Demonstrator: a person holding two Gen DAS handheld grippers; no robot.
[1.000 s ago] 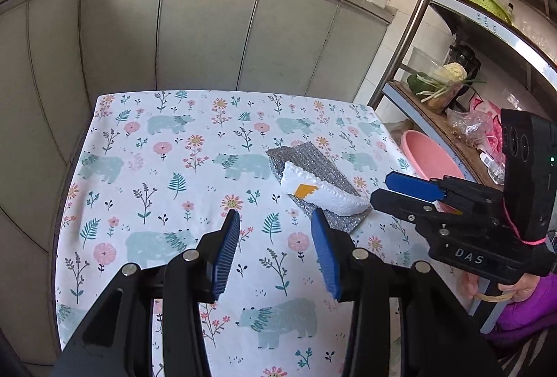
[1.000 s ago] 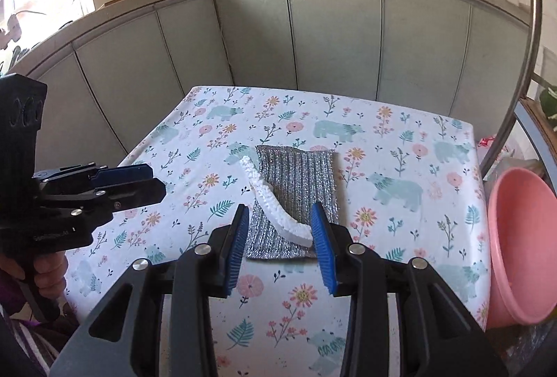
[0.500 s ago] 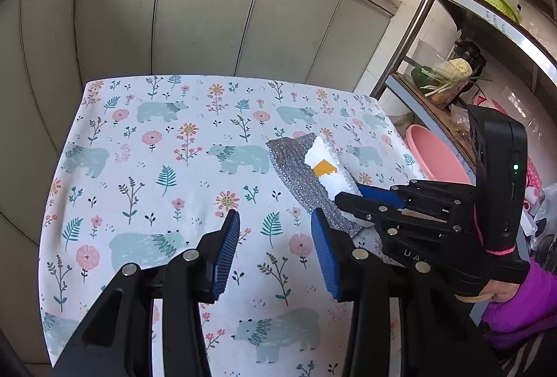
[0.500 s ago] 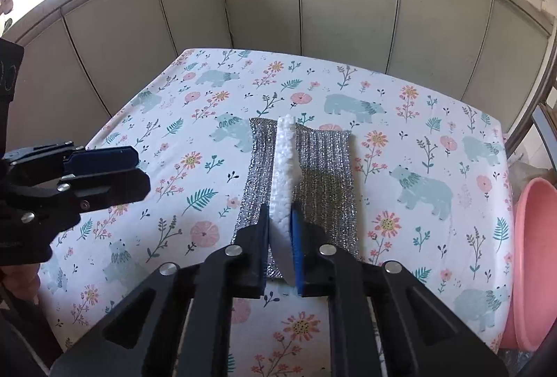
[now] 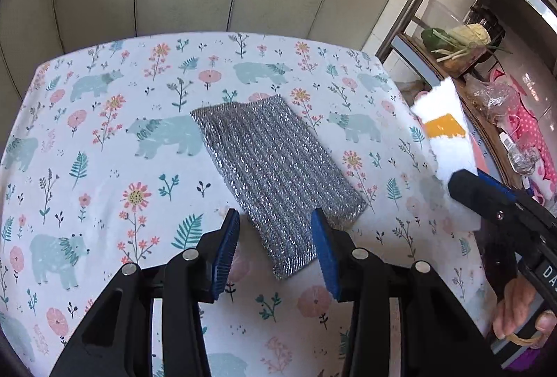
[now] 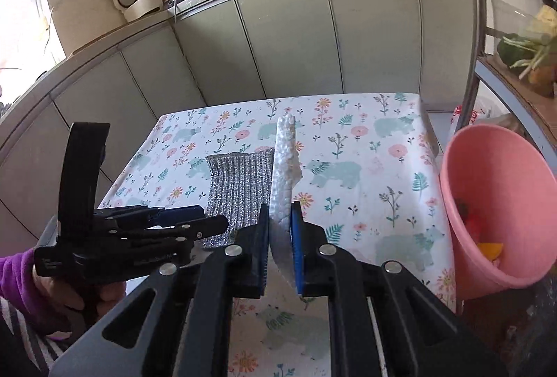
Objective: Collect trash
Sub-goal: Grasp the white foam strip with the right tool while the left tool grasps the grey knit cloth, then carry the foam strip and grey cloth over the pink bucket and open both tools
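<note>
My right gripper [image 6: 280, 237] is shut on a white foam scrap [image 6: 283, 168] with an orange patch and holds it up above the table; it also shows in the left wrist view [image 5: 444, 133], at the right edge of the table. A silver sparkly scouring cloth [image 5: 275, 175] lies flat on the floral tablecloth [image 5: 104, 168]; it also shows in the right wrist view [image 6: 240, 182]. My left gripper [image 5: 275, 251] is open and empty, just above the cloth's near corner. A pink bin [image 6: 497, 213] with scraps inside stands right of the table.
Grey-green cabinets [image 6: 296, 39] run behind the table, with pans on the counter. A metal shelf rack [image 5: 463, 39] with vegetables and bags stands at the right, close to the table's edge.
My right gripper shut on the foam scrap, lifted it off the silver cloth and carried it to the right. My left gripper moved forward over the cloth's near corner.
</note>
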